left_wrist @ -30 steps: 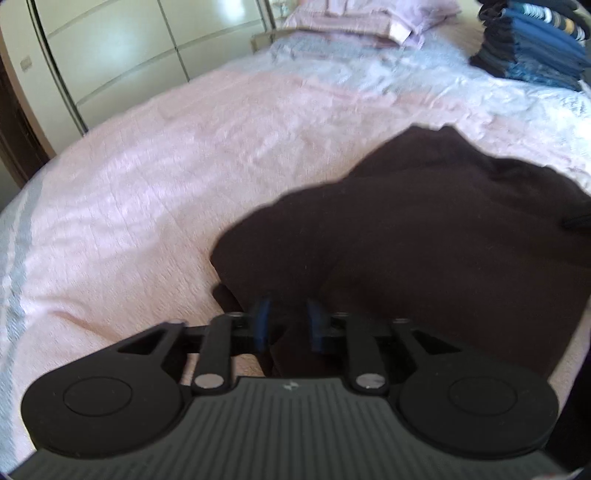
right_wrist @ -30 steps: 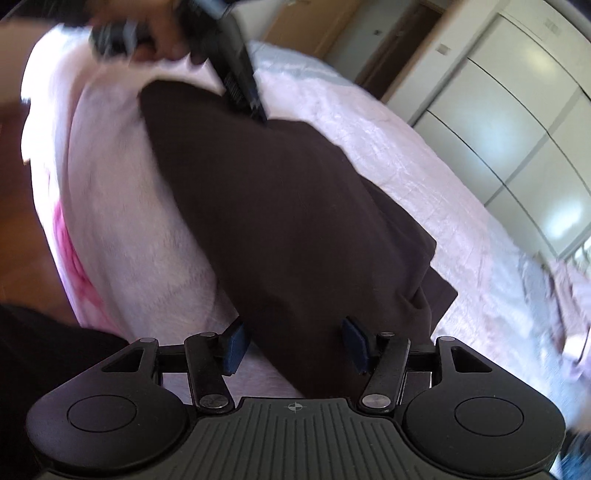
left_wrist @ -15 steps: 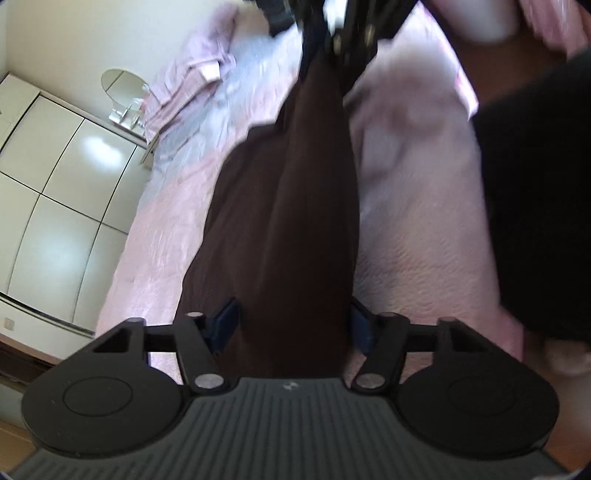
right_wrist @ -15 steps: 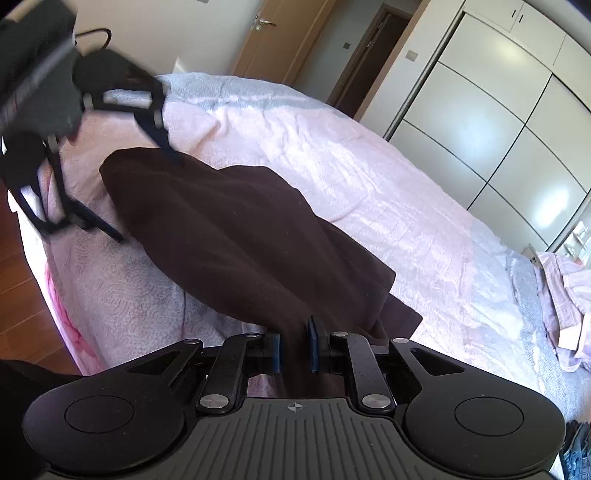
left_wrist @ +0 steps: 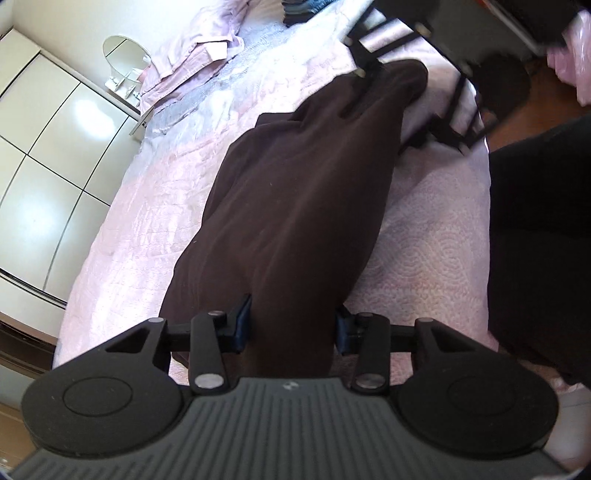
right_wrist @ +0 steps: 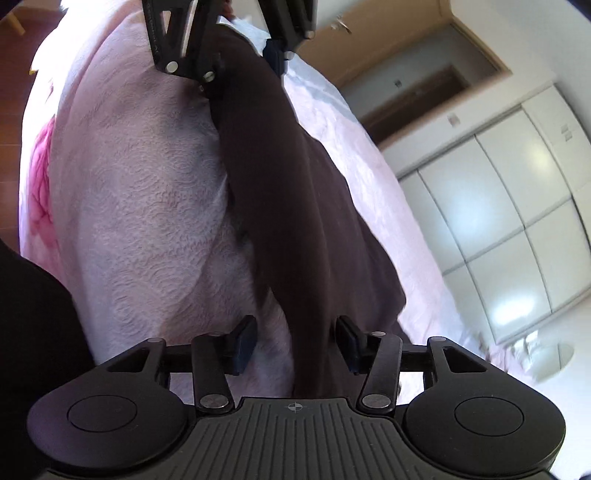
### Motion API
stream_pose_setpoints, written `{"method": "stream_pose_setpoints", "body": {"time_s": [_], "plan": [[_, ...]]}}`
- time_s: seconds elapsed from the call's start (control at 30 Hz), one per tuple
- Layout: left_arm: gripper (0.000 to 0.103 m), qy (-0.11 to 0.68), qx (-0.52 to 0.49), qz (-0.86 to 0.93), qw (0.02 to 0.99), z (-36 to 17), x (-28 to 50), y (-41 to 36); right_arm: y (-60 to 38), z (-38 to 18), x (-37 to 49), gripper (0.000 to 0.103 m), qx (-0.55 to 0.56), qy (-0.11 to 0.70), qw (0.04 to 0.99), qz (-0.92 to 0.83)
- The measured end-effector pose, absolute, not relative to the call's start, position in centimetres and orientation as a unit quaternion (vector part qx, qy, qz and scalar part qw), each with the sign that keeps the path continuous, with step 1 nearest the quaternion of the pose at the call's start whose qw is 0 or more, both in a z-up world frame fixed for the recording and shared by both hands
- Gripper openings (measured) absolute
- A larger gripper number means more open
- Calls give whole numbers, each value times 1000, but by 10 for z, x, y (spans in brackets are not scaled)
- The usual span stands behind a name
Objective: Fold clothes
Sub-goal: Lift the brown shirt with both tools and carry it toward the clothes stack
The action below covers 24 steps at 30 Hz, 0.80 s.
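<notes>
A dark brown garment (left_wrist: 295,192) lies stretched lengthwise on the pink bedspread (left_wrist: 424,258), near the bed's edge. My left gripper (left_wrist: 293,326) is open, and one end of the cloth runs loosely between its blue pads. At the far end, blurred, the right gripper (left_wrist: 399,92) straddles the cloth. In the right wrist view the brown garment (right_wrist: 295,192) passes between the spread fingers of my right gripper (right_wrist: 297,341), closer to the right pad. The left gripper (right_wrist: 243,66) sits at the top, its fingers on either side of the other end.
White wardrobe doors (left_wrist: 55,147) run along the bed's far side. A pile of pink clothes (left_wrist: 192,48) and a stack of dark blue ones (left_wrist: 303,7) rest near the head. A person's dark clothing (left_wrist: 535,240) stands by the bed edge. A brown door (right_wrist: 417,92) is behind.
The right gripper, shut on the garment half a second ago, has spread open. The left gripper opened earlier and stays open. Both swung to face each other along the laid-out cloth.
</notes>
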<state>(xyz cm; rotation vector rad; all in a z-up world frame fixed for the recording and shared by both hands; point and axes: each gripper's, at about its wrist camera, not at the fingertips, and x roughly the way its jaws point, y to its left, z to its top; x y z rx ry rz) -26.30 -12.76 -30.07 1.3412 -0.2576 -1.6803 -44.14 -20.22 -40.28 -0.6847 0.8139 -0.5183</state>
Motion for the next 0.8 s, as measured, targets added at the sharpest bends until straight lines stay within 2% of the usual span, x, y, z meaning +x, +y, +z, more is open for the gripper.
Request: {"method": "stream_pose_setpoints", "body": {"time_s": [0.03,0.07,0.1,0.17,0.27,0.37,0.4,0.57,0.8], "plan": [[46,-116,554,-678,468,-304,-265,-126,-206,-399,-440,36,-315,377,835,-247],[48,-128,562,-671,467,-308,-268,-124,-210,-394,-440,19,-316,374,836,-247],[52,-141,569,-663,465,-312,-270,-122,-212,-389,-441,19,-311,373,840,-244],[55,-176,590,-641,459,-319,-271,-120,-216,-378,-445,8,-304,366,845,-245],[54,-193,615,-618,450,-323,-265,-130,-225,-360,-451,8,-296,349,854,-248],[27,-184,632,-608,445,-321,-259,-149,-235,-347,-452,7,-297,338,861,-238],[24,-181,635,-608,440,-320,-257,-152,-239,-342,-453,7,-297,336,863,-232],[17,-169,644,-620,414,-297,-252,-158,-255,-319,-454,6,-271,355,873,-197],[16,-117,639,-658,380,-202,-259,-177,-260,-248,-458,5,-211,432,861,-166]]}}
